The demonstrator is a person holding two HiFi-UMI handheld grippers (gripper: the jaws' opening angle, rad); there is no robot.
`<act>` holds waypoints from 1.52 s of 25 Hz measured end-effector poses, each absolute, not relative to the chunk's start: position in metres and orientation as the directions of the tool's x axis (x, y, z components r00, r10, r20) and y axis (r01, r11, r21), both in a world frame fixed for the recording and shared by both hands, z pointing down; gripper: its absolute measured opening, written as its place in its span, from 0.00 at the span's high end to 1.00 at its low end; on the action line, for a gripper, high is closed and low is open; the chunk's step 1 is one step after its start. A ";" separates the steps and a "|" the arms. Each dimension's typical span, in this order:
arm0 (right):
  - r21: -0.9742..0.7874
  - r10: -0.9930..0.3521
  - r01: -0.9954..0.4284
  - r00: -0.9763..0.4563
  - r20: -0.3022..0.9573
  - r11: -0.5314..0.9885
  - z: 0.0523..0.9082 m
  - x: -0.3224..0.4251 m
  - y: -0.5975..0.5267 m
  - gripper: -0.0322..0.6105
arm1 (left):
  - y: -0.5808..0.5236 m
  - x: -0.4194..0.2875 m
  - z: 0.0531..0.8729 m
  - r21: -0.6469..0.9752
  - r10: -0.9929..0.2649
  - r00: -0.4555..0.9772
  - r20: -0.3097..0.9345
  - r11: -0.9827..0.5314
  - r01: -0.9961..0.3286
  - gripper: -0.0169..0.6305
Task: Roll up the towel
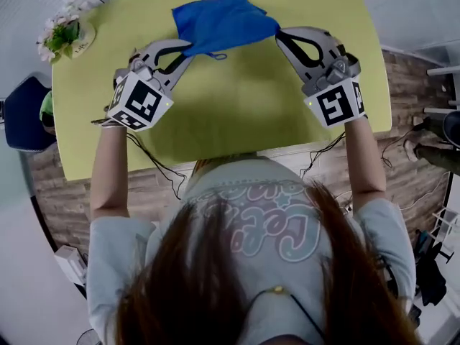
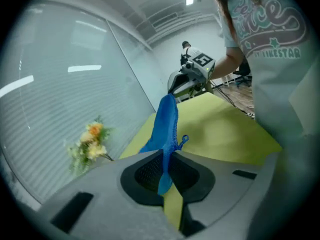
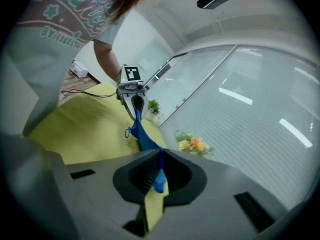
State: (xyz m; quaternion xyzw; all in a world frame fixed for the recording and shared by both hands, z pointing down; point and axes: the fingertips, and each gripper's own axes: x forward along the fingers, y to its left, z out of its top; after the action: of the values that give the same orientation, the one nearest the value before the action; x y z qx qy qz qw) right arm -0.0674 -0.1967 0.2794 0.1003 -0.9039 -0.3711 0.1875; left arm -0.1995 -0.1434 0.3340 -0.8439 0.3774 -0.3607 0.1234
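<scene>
The blue towel [image 1: 223, 21] hangs stretched between the two grippers, over the far half of the yellow-green bench [image 1: 237, 121]. The left gripper [image 1: 188, 47] has its fingers [image 2: 142, 173] clenched on one end of the towel, with the cloth pinched in the seam between the pads. The right gripper [image 1: 280, 36] grasps the opposite end in the same way. A small loop [image 1: 218, 56] dangles from the towel's near edge. Each gripper carries a cube [image 1: 140, 100] with black-and-white square markers. The person's pale shirt [image 1: 266, 221] bears pastel lettering. In the left gripper view the word "LIKESTAR" reads under larger curved letters that are cut off. A small bunch of flowers [image 1: 63, 33] stands at the bench's far left corner.
</scene>
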 end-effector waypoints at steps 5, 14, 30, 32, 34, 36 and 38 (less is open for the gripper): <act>0.611 -0.238 0.083 -0.874 0.424 0.787 0.357 -0.036 -0.145 0.92 | -0.097 -0.182 0.386 -0.355 -0.663 0.463 0.588 -0.726 -0.589 0.94; 0.564 -0.217 0.100 -0.857 0.467 0.820 0.392 -0.026 -0.121 0.92 | -0.059 -0.202 0.410 -0.382 -0.713 0.258 0.652 -0.603 -0.701 0.71; 0.546 -0.281 -0.015 -0.869 0.408 0.838 0.379 -0.026 -0.116 0.92 | -0.073 -0.174 0.447 -0.124 -0.654 -0.036 0.756 -0.089 -0.988 0.70; 0.545 -0.287 -0.027 -0.871 0.399 0.838 0.374 -0.024 -0.119 0.92 | -0.074 -0.172 0.447 -0.160 -0.652 -0.053 0.756 -0.106 -0.981 0.80; 0.540 -0.298 -0.046 -0.871 0.391 0.841 0.372 -0.022 -0.123 0.92 | -0.071 -0.174 0.448 -0.248 -0.649 -0.098 0.754 -0.144 -0.958 0.93; 0.534 -0.306 -0.058 -0.869 0.389 0.843 0.374 -0.020 -0.125 0.92 | -0.064 -0.181 0.448 -0.346 -0.648 -0.152 0.747 -0.182 -0.920 0.93; 0.536 -0.306 -0.053 -0.866 0.395 0.843 0.378 -0.018 -0.123 0.92 | -0.057 -0.187 0.444 -0.408 -0.665 -0.177 0.726 -0.209 -0.889 0.93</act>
State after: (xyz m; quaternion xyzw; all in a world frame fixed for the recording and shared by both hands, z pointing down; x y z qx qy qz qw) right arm -0.0180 -0.1227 0.3782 0.0966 -0.9293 -0.2634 0.2402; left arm -0.1872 -0.0568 0.4436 -0.6295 0.6168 -0.4563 -0.1227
